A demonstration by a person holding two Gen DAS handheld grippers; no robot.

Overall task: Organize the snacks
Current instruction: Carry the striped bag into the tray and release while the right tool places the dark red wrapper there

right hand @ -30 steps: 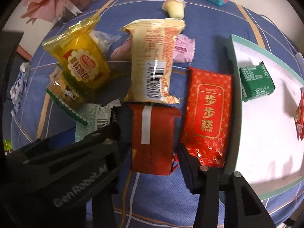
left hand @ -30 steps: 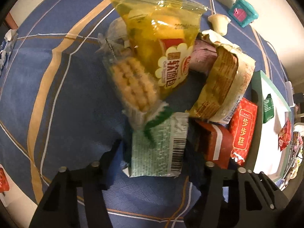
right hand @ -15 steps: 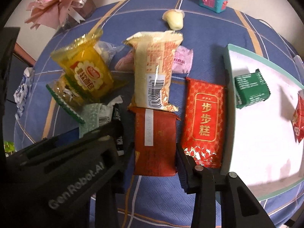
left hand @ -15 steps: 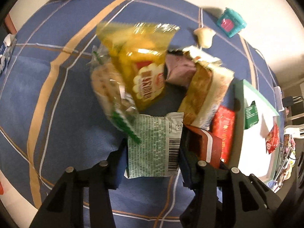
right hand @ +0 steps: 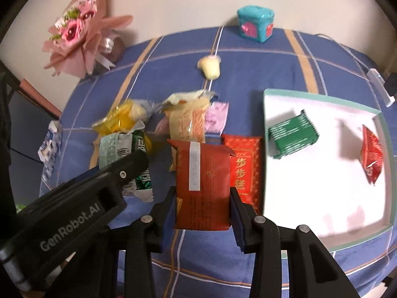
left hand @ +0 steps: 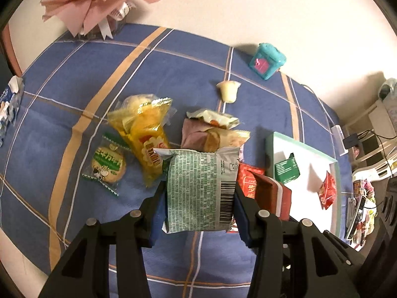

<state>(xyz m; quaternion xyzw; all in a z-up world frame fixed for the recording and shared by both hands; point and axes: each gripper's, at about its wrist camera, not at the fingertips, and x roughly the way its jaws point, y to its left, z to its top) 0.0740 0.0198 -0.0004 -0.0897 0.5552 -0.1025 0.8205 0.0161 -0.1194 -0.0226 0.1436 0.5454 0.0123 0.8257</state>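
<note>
My left gripper (left hand: pixel 199 198) is shut on a green-and-white snack packet (left hand: pixel 196 188) and holds it above the blue checked cloth. Close beside it, my right gripper (right hand: pixel 203 198) is shut on a dark red packet (right hand: pixel 202 178), also held off the table. Below them lie a yellow bread packet (left hand: pixel 146 136), a round cookie packet (left hand: pixel 108 165), a cream packet (right hand: pixel 187 121), a pink packet (right hand: pixel 217 116) and a flat red packet (right hand: pixel 244 168). To the right stands a white tray (right hand: pixel 310 193) with a teal rim, holding a green packet (right hand: pixel 292 134) and a small red one (right hand: pixel 372 154).
A jelly cup (left hand: pixel 229 90) lies behind the pile. A teal box (right hand: pixel 255 23) stands at the back by the wall and a pink bouquet (right hand: pixel 74 32) at the back left. White wrappers (left hand: pixel 10 104) lie at the cloth's left edge. Shelves (left hand: pixel 372 136) stand beyond the tray.
Both grippers closed on their packets and rose with them off the cloth. The yellow and cookie packets that lay against the green packet now rest on the table.
</note>
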